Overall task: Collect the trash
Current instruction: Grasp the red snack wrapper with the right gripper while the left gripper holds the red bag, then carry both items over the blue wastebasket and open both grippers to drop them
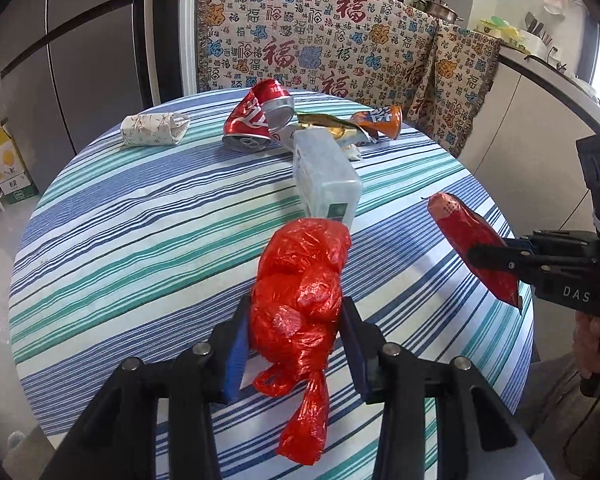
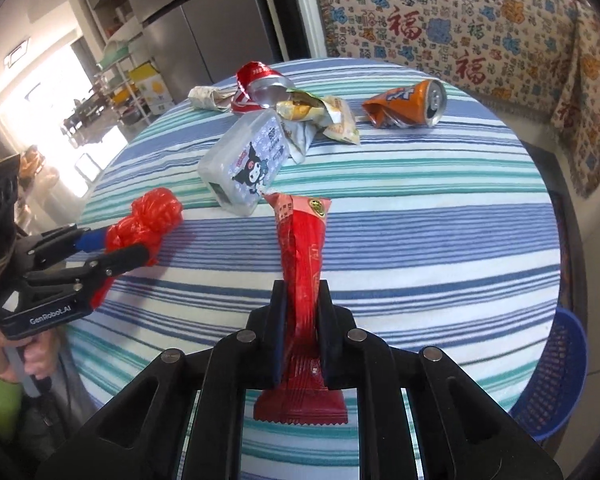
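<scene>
The left gripper (image 1: 296, 336) pinches a plastic bag (image 1: 300, 292); the right gripper (image 2: 302, 332) clamps a wrapper (image 2: 302, 248). Either slick film could slip before the basket (image 2: 556, 376) at 4 o'clock.

Crinkly glossy red plastic bag (image 1: 300, 292), shiny foil wrapper (image 2: 302, 264), dented metal cans (image 2: 408, 106), matt striped cloth on the desk (image 2: 440, 232).

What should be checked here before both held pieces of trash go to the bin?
1. Left gripper shut on the red plastic bag: ok.
2. Right gripper shut on the red wrapper: ok.
3. Both pieces lifted off the striped tablecloth: cannot tell.
4. Blue basket within view beside the table: ok.
5. Basket has room inside: cannot tell.
6. Table cleared of trash: not ok; crushed red can, orange can, plastic box remain.
</scene>
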`<state>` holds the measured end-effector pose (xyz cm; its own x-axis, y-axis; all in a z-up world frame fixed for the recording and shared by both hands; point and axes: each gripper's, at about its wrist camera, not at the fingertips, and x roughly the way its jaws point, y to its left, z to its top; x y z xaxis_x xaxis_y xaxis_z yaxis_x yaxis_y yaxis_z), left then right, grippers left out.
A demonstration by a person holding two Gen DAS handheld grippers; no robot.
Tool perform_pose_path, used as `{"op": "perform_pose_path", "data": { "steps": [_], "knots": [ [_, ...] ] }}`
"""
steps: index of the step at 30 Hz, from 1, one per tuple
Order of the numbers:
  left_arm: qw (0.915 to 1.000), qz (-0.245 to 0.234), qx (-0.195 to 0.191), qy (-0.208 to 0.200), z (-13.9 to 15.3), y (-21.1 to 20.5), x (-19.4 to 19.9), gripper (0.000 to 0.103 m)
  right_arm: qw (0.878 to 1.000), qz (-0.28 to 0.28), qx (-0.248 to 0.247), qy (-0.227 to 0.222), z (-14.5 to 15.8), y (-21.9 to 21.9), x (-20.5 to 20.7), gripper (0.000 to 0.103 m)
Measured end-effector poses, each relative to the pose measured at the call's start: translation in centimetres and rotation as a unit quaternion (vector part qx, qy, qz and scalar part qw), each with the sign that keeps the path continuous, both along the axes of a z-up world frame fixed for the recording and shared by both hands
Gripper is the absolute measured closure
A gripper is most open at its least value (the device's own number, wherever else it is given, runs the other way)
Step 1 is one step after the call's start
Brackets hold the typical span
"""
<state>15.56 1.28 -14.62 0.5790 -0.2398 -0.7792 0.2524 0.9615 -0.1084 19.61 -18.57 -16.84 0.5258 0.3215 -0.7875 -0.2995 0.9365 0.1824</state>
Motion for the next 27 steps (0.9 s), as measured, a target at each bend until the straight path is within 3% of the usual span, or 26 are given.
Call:
{"op": "perform_pose_path", "data": {
  "steps": [16, 23, 27],
  "knots": [
    [0.9988, -0.027, 0.014, -0.037, 2.3, -5.0, -1.5, 0.061, 0.997, -0.073, 0.022, -0.014, 0.0, -3.1, -3.7, 0.091],
    [0.9992, -0.030, 0.005, -0.027, 1.8, -5.7, -1.6, 0.061, 0.996, -0.086, 0.023, -0.019, -0.1, -3.3, -3.5, 0.090],
    [0.9997, -0.015, 0.010, -0.017, 0.5, -5.3, -1.0, 0.061, 0.995, -0.097, 0.000, -0.018, -1.0, -2.6, -2.4, 0.087]
  ]
}}
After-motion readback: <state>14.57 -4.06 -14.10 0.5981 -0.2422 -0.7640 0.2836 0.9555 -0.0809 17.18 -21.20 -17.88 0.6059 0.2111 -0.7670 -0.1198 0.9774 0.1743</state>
